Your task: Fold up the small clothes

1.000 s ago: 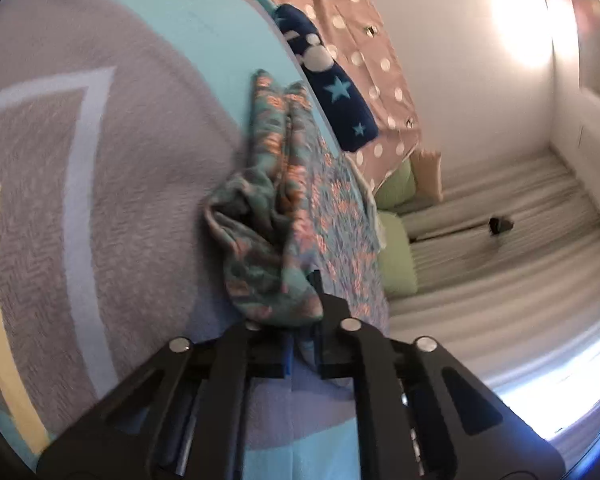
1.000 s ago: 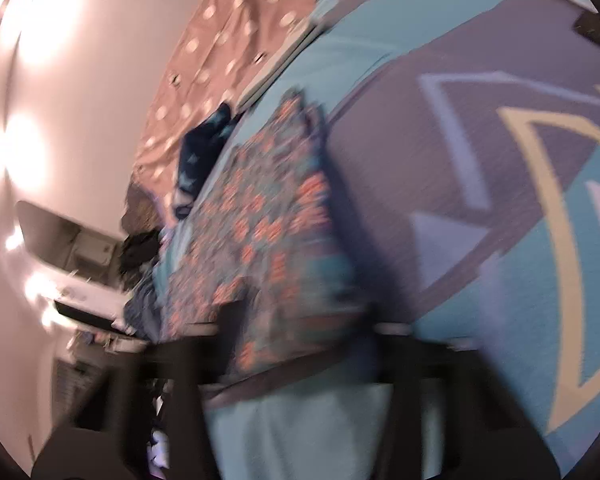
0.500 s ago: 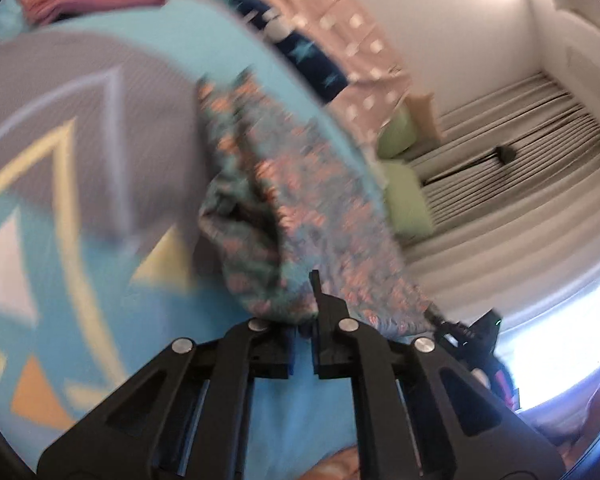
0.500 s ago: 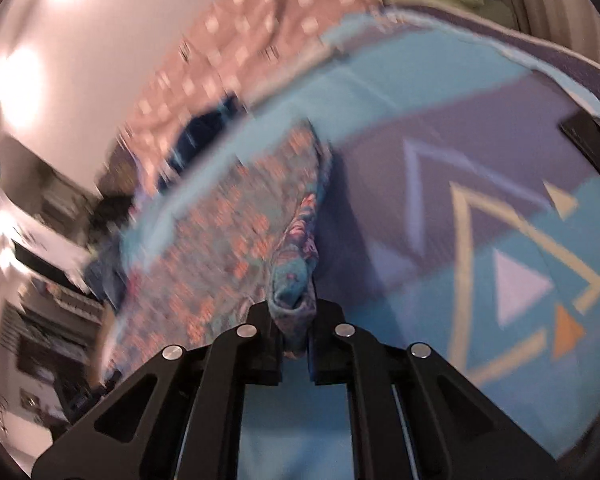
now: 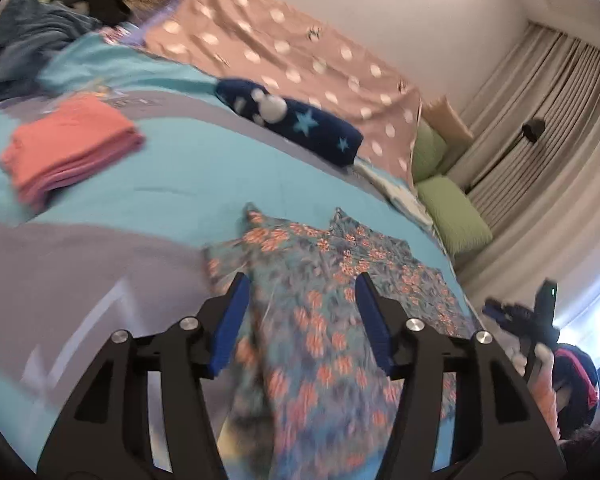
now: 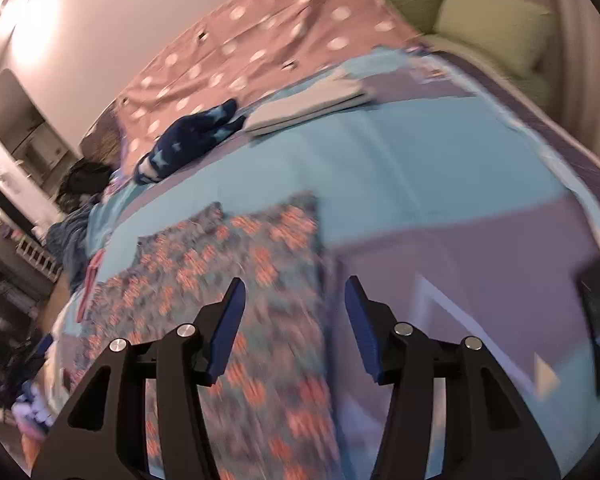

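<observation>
While both tools hang above it, the floral garment (image 5: 328,320) lies flat on the bedspread (image 5: 172,184), long axis running away from them | left gripper (image 5: 300,320): jaws just opened, nothing between, over its left half | right gripper (image 6: 294,320): jaws just opened, empty, over its right edge | containers: none visible
</observation>
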Demonstrator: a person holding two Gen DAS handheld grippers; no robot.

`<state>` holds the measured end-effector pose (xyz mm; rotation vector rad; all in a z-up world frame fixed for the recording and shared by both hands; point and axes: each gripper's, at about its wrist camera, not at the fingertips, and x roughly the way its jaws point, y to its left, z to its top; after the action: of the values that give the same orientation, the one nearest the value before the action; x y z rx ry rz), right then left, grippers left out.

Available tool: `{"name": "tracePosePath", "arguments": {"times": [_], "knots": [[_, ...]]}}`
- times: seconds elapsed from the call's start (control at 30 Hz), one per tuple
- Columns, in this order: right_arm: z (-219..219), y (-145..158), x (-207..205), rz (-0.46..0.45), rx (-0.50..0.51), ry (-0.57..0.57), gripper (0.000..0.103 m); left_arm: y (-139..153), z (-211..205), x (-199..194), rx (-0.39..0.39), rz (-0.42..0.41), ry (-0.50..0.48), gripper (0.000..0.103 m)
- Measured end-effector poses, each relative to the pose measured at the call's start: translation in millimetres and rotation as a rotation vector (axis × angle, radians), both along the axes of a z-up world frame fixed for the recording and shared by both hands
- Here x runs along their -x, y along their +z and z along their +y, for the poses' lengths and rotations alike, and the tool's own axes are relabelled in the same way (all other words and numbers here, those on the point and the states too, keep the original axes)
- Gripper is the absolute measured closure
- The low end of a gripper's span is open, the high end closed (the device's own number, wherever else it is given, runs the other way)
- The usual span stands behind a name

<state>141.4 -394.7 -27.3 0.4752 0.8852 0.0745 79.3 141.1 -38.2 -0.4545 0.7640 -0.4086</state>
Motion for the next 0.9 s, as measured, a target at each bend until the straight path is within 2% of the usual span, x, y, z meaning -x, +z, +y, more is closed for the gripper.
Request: {"name": "tracePosePath", "arguments": {"times": [0.1, 0.17, 0.3, 0.43, 0.47, 0.5, 0.53, 0.63, 0.77, 0.9], "knots": [[-2.7, -13.2, -43.7, 0.051, -0.022, 0.025, 0.05, -19.0, -17.0, -45.1, -0.011, 0.093, -0.023, 0.047], [-3.8, -20.7, -59.8, 0.079, -0.021, 0.023, 0.05, -28.1, -23.1, -64.8, -0.045, 0.138, -0.03, 0.045], [-11.4, -41.8, -88.5, 0.139, -0.07, 0.056, 0.05, -46.1, -25.8, -94.6, -0.115, 0.197, -0.032, 0.043], [-12.3, -54.4, -104.1, 0.144, -0.089, 0.089, 0.05, -50.2, -24.4, -108.8, -0.108, 0.205, -0.037, 0.045], [-12.6, -54.5, -105.1, 0.133, -0.103, 0.101, 0.051, -50.2, -25.1, -112.5, -0.092, 0.201, -0.051, 0.053], [-11.1, -53.7, -106.8, 0.118, -0.131, 0.133, 0.069, -49.7, -26.5, -115.2, -0.069, 0.191, -0.069, 0.084], [-10.0, -52.1, -107.4, 0.1, -0.15, 0.153, 0.095, -49.1, -26.8, -116.9, -0.051, 0.182, -0.09, 0.101], [-7.9, -39.4, -103.6, 0.042, -0.149, 0.142, 0.098, -35.0, -26.3, -110.7, -0.071, 0.098, -0.07, 0.1], [-13.3, -9.1, -93.6, -0.073, -0.164, 0.111, 0.099, -5.2, -20.5, -101.6, -0.044, -0.012, -0.069, 0.1], [-12.5, 11.5, -104.7, -0.146, -0.14, 0.095, 0.099, 11.4, -20.4, -107.7, -0.086, -0.088, -0.059, 0.1]]}}
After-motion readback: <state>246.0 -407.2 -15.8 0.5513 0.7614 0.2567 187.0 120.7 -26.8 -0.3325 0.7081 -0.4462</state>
